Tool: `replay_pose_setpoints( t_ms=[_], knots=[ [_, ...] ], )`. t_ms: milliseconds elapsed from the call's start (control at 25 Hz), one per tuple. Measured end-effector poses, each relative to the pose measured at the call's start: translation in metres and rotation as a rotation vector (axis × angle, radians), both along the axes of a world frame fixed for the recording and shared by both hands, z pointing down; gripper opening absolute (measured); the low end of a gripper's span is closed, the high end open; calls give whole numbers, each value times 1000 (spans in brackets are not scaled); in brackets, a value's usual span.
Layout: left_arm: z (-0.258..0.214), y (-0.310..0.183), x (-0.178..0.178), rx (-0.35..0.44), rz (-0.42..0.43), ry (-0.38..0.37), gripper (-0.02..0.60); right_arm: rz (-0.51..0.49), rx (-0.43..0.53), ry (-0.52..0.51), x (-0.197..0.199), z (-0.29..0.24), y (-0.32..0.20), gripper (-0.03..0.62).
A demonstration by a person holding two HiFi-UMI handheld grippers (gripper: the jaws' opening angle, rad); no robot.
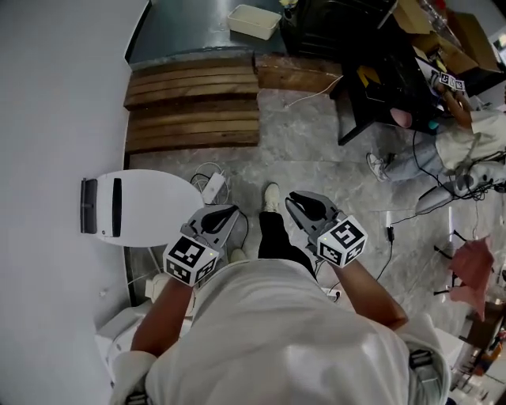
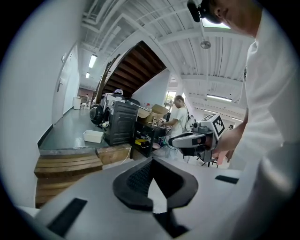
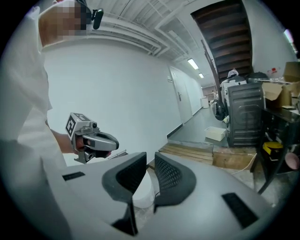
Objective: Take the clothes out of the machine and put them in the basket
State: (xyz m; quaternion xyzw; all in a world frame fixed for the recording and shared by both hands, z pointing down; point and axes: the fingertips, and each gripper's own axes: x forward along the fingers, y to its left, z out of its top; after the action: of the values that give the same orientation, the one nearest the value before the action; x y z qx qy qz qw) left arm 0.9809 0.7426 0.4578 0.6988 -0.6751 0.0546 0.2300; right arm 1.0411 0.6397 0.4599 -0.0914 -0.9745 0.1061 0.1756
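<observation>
I hold both grippers out level in front of me, side by side over the grey floor. My left gripper has its pad tips touching, with nothing in it. A narrow slit shows between the pads of my right gripper, and nothing sits between them. Each gripper view catches the other gripper: the right gripper and the left gripper. A dark machine stands far ahead on a raised grey floor. A white tub lies beside it. I see no clothes near the grippers.
Wooden plank steps lead up to the raised floor. A white rounded unit stands against the left wall. Cables and a power strip lie on the floor. Another person sits at the right by black shelving. A pink cloth hangs at far right.
</observation>
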Motion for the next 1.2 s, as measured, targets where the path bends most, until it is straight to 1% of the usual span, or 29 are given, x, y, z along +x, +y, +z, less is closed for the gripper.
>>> replay_pose_setpoints(
  t_ms=[80, 200, 440, 600, 760, 880, 1080, 1200],
  knots=[
    [9, -16, -21, -18, -30, 0, -5, -35, -5, -3, -25, 8, -18, 37],
    [18, -55, -58, -49, -64, 0, -5, -76, -16, -12, -66, 13, -58, 37],
    [7, -165, -129, -83, -115, -25, -5, -143, -26, -9, -138, 13, -165, 37],
    [-2, -228, -162, -81, -141, -19, -5, -158, -33, -6, -175, 13, -229, 37],
    [-11, -264, -179, -96, -137, -48, -5, -164, -42, -32, -201, 11, -265, 55],
    [-14, -287, -183, -108, -130, -51, -5, -157, -49, -45, -208, 10, -289, 55],
    [-20, -320, -192, -106, -86, -55, -5, -133, -56, -49, -221, 10, -313, 64],
    [-20, -348, -194, -95, -55, -62, -5, -112, -58, -49, -220, 12, -333, 66]
  ],
)
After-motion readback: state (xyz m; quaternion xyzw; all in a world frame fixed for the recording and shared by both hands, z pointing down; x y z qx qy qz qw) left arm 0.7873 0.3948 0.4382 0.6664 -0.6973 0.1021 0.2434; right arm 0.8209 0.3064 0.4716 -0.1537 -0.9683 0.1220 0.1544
